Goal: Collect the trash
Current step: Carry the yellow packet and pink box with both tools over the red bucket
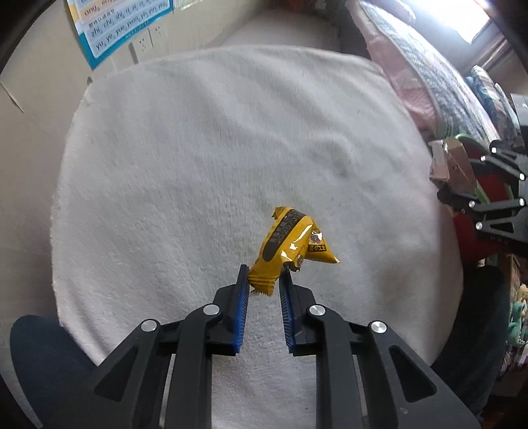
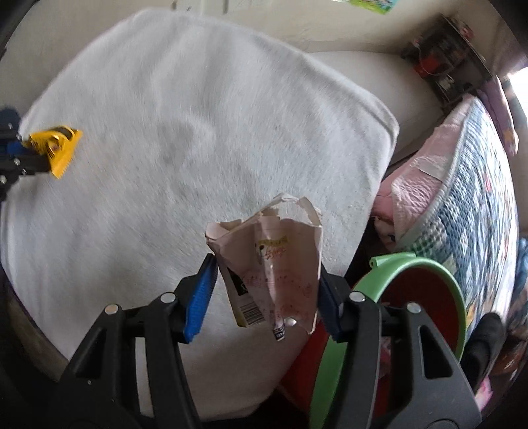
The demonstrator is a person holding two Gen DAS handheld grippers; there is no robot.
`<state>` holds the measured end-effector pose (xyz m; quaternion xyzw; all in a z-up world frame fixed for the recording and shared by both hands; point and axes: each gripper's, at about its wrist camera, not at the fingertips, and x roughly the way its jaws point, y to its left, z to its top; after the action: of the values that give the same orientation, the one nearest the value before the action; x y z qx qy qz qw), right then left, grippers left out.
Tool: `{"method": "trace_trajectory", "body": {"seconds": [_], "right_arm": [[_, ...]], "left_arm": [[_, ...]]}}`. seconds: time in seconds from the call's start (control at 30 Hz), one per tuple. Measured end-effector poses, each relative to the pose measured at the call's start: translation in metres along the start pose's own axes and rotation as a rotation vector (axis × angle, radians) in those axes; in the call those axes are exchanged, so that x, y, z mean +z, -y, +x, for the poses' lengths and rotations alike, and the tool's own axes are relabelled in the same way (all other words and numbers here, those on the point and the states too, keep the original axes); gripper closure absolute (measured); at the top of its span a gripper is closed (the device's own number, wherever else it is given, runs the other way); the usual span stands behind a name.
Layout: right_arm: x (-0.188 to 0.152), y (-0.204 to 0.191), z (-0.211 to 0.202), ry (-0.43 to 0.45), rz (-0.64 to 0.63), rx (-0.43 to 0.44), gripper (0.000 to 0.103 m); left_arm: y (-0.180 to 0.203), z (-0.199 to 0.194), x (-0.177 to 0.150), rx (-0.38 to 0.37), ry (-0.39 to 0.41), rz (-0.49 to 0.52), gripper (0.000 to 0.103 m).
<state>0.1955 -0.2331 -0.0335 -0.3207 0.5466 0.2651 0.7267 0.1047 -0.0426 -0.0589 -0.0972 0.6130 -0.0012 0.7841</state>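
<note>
A crumpled yellow snack wrapper [image 1: 290,241] hangs just above the white fluffy towel [image 1: 198,148], and my left gripper [image 1: 264,272] is shut on its lower end. The right wrist view shows the same wrapper [image 2: 57,147] at the far left, in the left gripper [image 2: 16,155]. My right gripper [image 2: 267,267] is shut on a torn, crushed pale pink carton [image 2: 280,257] with a barcode, held above the towel's [image 2: 165,132] right edge. In the left wrist view the right gripper [image 1: 462,188] and the carton [image 1: 450,165] appear at the right edge.
A bin with a green rim [image 2: 382,274] and red inside stands below and right of the carton. A patterned quilt [image 2: 468,198] lies to the right. A poster [image 1: 115,26] hangs on the wall beyond the towel. A dark-clad part of a person [image 1: 43,356] is at lower left.
</note>
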Motion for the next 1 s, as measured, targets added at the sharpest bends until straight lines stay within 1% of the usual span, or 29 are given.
{"method": "trace_trajectory", "body": {"seconds": [0.1, 0.2, 0.33, 0.47, 0.63, 0.73, 0.77, 1.0], "right_arm": [[-0.002, -0.001, -0.017, 0.038, 0.047, 0.003, 0.048], [-0.005, -0.002, -0.035, 0.078, 0.071, -0.015, 0.048], [-0.013, 0.009, -0.060, 0.140, 0.134, -0.021, 0.048], [-0.021, 0.028, -0.080, 0.201, 0.217, -0.025, 0.048], [-0.039, 0.052, -0.101, 0.243, 0.302, -0.051, 0.048], [-0.054, 0.073, -0.113, 0.257, 0.353, -0.074, 0.048], [-0.059, 0.077, -0.115, 0.261, 0.367, -0.079, 0.048], [-0.098, 0.119, -0.128, 0.272, 0.475, -0.121, 0.048]], "left_arm": [[-0.002, -0.010, 0.012, -0.003, 0.033, -0.005, 0.087], [-0.002, -0.025, 0.018, -0.014, 0.064, -0.011, 0.087], [0.012, -0.038, 0.029, -0.032, 0.096, 0.002, 0.087], [0.030, -0.048, 0.041, -0.058, 0.117, 0.034, 0.087], [0.065, -0.054, 0.060, -0.103, 0.137, 0.088, 0.087], [0.090, -0.059, 0.069, -0.144, 0.147, 0.130, 0.087], [0.102, -0.060, 0.073, -0.167, 0.153, 0.146, 0.087], [0.164, -0.067, 0.089, -0.243, 0.159, 0.241, 0.087]]}}
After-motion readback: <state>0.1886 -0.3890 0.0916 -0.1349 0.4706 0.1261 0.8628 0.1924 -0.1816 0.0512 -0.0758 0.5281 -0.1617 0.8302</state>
